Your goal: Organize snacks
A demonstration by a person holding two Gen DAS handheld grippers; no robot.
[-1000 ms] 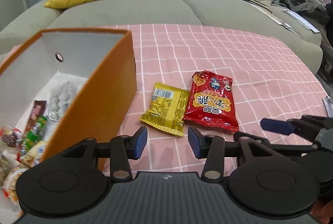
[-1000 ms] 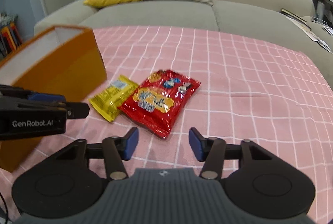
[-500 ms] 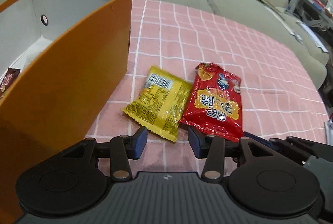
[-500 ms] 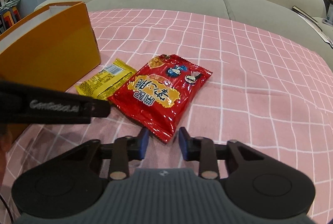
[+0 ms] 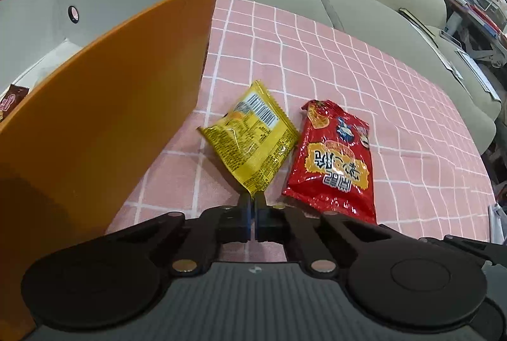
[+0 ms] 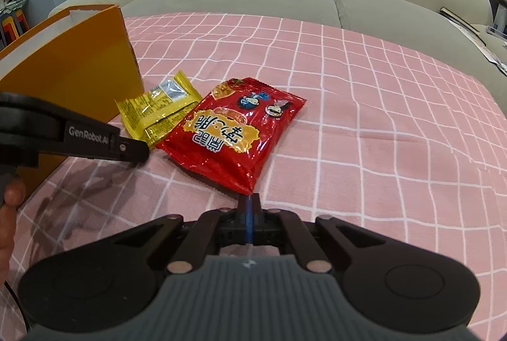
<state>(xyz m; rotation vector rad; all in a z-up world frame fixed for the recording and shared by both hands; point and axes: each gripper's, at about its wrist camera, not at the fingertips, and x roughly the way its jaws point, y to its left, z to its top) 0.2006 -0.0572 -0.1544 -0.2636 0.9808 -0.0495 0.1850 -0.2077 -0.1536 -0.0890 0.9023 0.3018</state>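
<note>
Both sets of fingers have just been closing, and each is now clamped on a packet corner. In the left wrist view, the left gripper (image 5: 253, 201) is pinched shut on the near corner of the yellow snack packet (image 5: 253, 138), which is seen tilted up off the pink checked cloth (image 5: 364, 62) where half a second earlier it lay flat. In the right wrist view, the right gripper (image 6: 250, 208) is shut on the near corner of the red snack packet (image 6: 231, 132), which rests on the table at 12 o'clock from it. The orange box (image 5: 104, 119) stands at 10 o'clock from the left gripper, just beside the yellow packet, with other snacks partly seen inside. Both grasps appear made, so lifting into the box is judged the next step.
</note>
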